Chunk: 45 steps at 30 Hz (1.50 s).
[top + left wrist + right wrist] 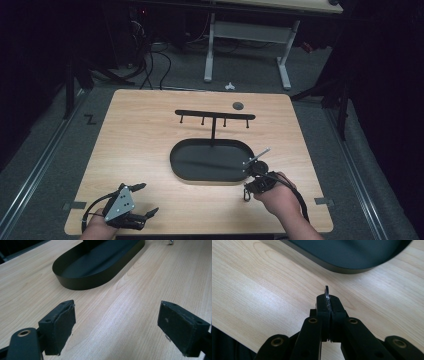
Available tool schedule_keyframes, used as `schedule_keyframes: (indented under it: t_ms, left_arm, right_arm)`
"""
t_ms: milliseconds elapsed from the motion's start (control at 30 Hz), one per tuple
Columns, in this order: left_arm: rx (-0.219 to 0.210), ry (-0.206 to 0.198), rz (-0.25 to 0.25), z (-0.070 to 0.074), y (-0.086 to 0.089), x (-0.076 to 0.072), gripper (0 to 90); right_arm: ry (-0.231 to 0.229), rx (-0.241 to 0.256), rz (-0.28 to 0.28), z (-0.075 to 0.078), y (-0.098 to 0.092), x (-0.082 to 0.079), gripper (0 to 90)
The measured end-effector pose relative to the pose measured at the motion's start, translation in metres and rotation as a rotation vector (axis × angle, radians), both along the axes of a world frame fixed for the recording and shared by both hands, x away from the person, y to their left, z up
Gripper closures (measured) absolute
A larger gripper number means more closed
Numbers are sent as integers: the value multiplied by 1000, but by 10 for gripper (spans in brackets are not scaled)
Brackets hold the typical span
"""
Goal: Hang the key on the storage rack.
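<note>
Pale wood lay bare around the black oval tray (205,160) in the high view, with open room along the table (140,130) near edge, where I held the left gripper (147,200); the right gripper (246,192) sat just beside the tray's near right end. In the left gripper view, I saw its jaws stand wide apart over bare wood, grasping nothing. In the right gripper view, my jaws were pressed together on a thin metal ring (326,292), its rim poking above the tips, near the tray wall.
</note>
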State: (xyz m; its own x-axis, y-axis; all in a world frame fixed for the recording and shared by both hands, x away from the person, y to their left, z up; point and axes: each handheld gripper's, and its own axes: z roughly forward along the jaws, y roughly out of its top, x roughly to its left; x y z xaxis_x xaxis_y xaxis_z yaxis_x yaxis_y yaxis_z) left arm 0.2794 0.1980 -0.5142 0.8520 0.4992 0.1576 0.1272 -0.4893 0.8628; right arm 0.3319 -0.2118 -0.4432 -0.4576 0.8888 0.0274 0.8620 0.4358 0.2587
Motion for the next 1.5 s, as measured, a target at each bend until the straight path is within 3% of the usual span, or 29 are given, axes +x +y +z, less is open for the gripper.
schedule_keyframes:
  t_ms: [367, 633, 967, 1133, 1300, 1500]
  left_arm:
    - [-19, -2, 30, 1, 5, 0, 153]
    - [-15, -6, 12, 1, 1, 1, 153]
    - [-7, -2, 3, 0, 0, 0, 153]
    - [-19, -3, 14, 1, 3, 1, 153]
    - [-8, -8, -5, 1, -1, 2, 153]
    - [-8, -4, -10, 1, -4, 3, 153]
  right_arm:
    - [-33, -14, -7, 26, -14, 1, 886]
    - [-72, -15, -6, 35, -15, 6, 885]
    - [-70, -4, -36, 36, -21, 13, 886]
    - [-77, -14, -52, 47, -25, 18, 886]
    - [-89, -29, -39, 59, -24, 24, 887]
    - [-102, -16, -53, 73, -21, 33, 885]
